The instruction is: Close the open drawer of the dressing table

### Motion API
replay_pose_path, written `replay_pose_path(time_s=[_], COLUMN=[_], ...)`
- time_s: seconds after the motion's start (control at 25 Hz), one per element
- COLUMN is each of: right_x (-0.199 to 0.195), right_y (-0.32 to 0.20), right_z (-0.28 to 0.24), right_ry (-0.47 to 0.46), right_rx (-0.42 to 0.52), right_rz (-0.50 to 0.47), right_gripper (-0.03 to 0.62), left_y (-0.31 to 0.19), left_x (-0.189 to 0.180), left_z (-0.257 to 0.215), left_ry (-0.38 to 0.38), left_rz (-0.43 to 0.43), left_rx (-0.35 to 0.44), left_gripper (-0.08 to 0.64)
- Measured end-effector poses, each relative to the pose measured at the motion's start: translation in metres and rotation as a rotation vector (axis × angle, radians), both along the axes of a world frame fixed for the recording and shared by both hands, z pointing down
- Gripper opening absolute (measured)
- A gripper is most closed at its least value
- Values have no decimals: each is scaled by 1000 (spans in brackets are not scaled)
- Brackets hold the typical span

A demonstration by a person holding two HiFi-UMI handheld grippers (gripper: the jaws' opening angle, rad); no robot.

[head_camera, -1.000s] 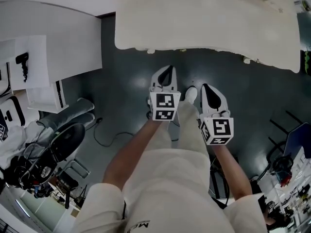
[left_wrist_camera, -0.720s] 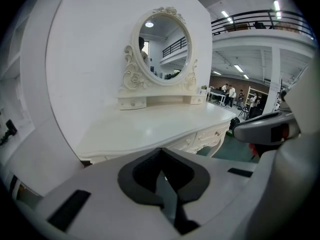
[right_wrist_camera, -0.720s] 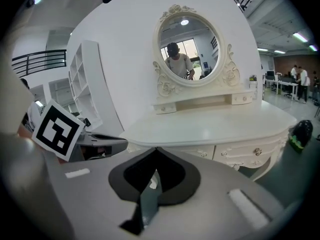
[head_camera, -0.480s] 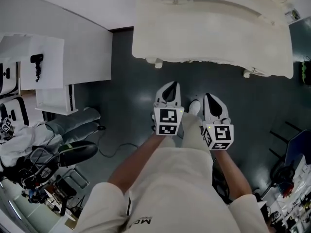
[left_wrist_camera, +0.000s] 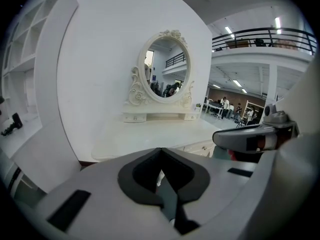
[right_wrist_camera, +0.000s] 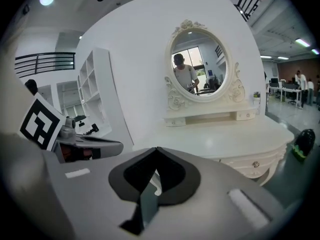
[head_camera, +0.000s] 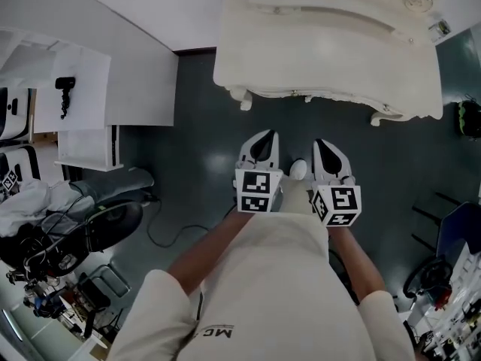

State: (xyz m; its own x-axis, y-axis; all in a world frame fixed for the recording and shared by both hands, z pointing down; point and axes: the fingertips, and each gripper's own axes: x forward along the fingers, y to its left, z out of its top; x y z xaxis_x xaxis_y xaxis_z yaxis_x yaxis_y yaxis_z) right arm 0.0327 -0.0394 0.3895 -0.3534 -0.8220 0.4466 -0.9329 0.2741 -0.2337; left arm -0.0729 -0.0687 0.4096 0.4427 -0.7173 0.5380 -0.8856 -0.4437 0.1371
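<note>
Head view: the dressing table (head_camera: 323,55) spans the upper frame. The left tool (head_camera: 261,144) and right tool (head_camera: 328,155) sit side by side at mid-frame over the dark floor (head_camera: 188,141), well short of the table's front edge. No pulled-out drawer can be made out from above.

Left gripper view: jaws clenched tip to tip, nothing between them. The oval mirror (left_wrist_camera: 165,66) and the tabletop lie ahead at upper centre. Drawer fronts under the top's edge, centre right, are too small to tell which stands out.

Right gripper view: jaws likewise pressed together, empty. A drawer front with knob (right_wrist_camera: 256,164) shows at lower right, below the tabletop; I cannot tell whether it sits proud.

Judgement: approach stage.
- Closed jaws suit pushing.
- Find the open drawer first.
- Set the tips flat on its front near the middle and press straight in.
- An off-centre push may skew it.
</note>
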Motion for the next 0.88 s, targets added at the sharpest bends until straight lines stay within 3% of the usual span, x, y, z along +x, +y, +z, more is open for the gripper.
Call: replay_pose_path(time_s=[0.48,0.88], right_x=[-35,-70], right_y=[12,33], right_z=[-74,-93], right_ry=[25,29], right_rx=[178,237], right_rz=[-35,-95], right_gripper=[0,0], left_y=[30,55], left_x=[-23,-35], left_z=[-64,-91], left_ry=[41,70], left_rz=[48,78], left_rx=[101,173], left_gripper=[9,9])
